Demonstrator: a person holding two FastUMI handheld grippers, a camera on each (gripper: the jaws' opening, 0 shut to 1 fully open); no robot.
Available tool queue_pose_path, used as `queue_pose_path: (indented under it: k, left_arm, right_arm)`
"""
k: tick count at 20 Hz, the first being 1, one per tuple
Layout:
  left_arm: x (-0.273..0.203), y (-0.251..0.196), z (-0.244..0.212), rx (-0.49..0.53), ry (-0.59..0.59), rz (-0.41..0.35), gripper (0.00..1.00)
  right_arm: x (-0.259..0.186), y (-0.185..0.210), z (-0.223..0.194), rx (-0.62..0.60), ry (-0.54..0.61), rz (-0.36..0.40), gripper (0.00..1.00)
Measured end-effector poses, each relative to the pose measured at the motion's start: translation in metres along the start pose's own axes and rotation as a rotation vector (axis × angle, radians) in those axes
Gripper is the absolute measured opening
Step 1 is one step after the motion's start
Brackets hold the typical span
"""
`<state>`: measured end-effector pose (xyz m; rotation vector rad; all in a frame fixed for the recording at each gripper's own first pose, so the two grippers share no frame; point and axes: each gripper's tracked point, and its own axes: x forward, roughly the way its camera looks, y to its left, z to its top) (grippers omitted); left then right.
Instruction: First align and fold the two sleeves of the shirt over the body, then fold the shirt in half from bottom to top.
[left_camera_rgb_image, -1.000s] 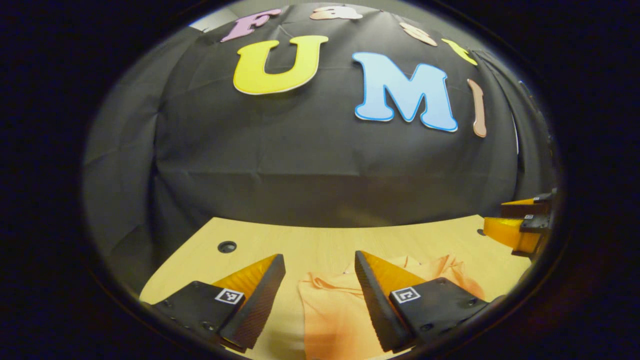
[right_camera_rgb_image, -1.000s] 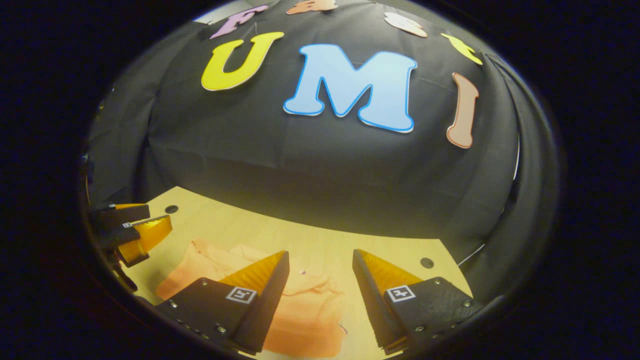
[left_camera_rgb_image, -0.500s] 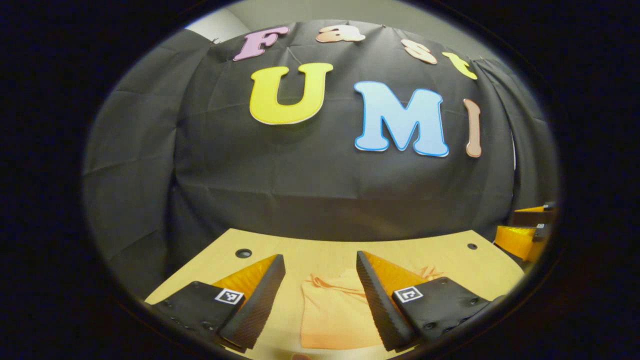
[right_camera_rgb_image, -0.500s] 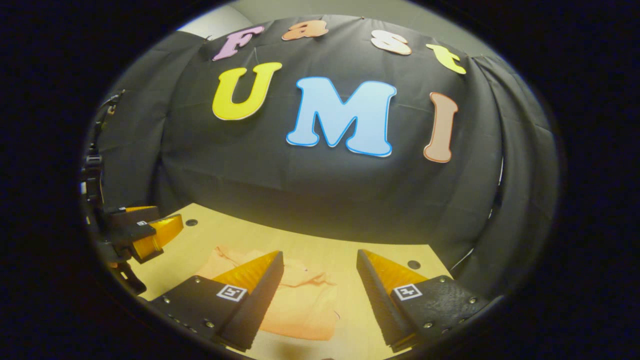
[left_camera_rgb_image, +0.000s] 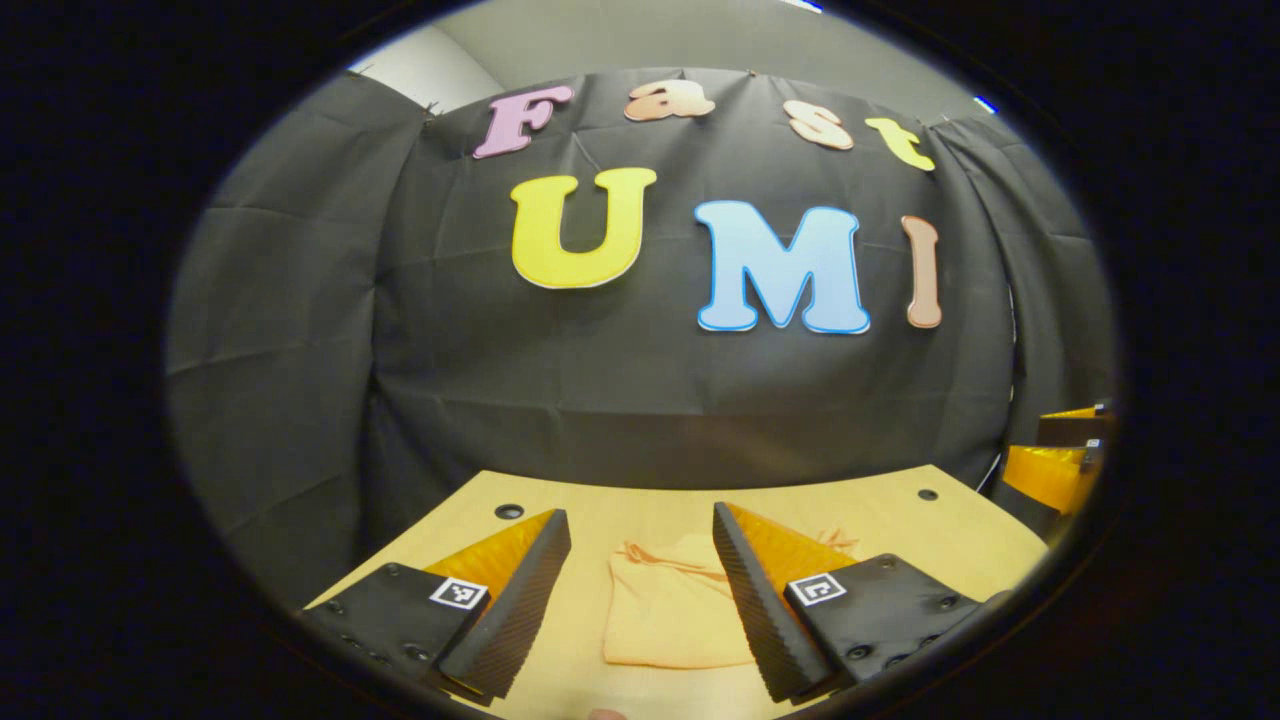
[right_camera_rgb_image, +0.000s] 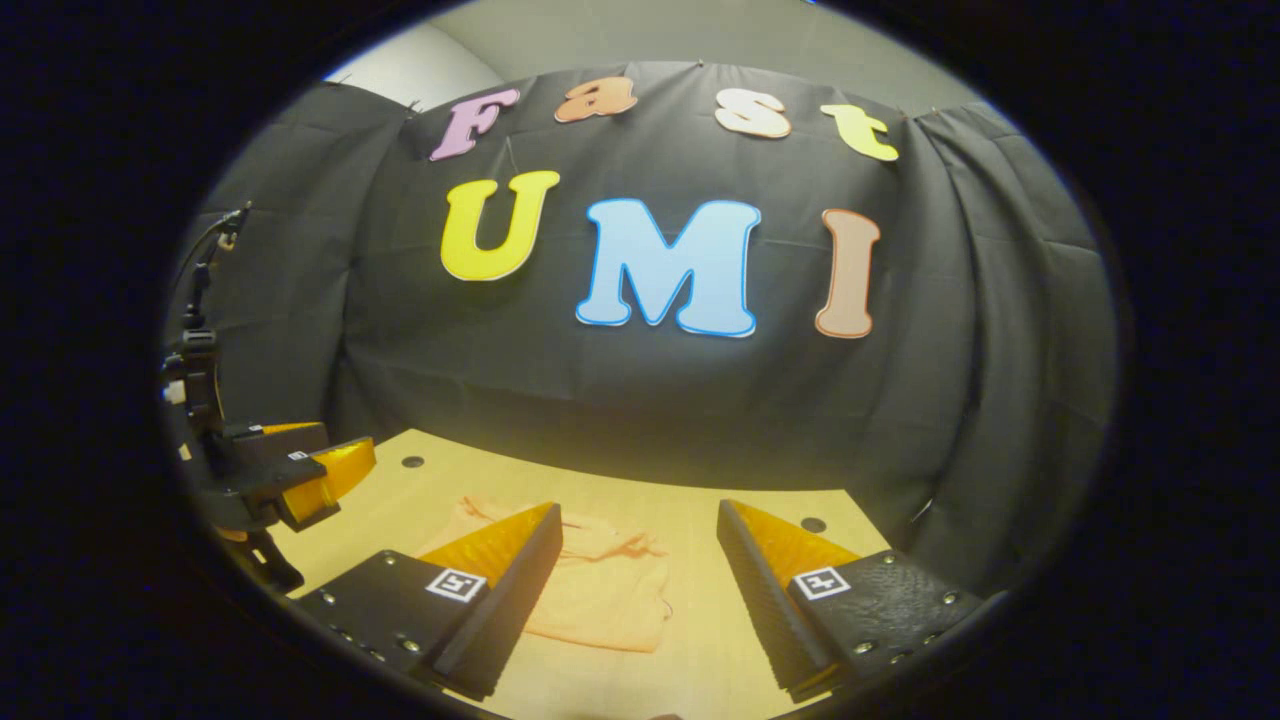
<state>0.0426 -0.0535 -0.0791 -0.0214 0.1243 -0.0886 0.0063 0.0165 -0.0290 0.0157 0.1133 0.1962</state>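
The support is a light wooden table (left_camera_rgb_image: 620, 505), occupying the lower centre of both gripper views. Its far edge meets the black cloth wall. Two small dark round holes (left_camera_rgb_image: 508, 511) sit near its far corners. One item lies directly on it: an orange shirt (left_camera_rgb_image: 665, 615), folded into a compact rectangle, flat, at lower centre of the frame.
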Motion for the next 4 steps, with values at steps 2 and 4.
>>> queue_pose_path:
  k: [2,4]
  left_arm:
    - [-0.022,-0.004,0.002,0.003,-0.011,-0.001,0.92]
    - [-0.04,-0.011,0.0,0.014,-0.016,-0.01,0.92]
  right_arm:
    - [-0.016,0.001,-0.002,0.01,-0.006,0.016,0.96]
    - [-0.032,0.0,-0.002,0.029,-0.013,0.028,0.96]
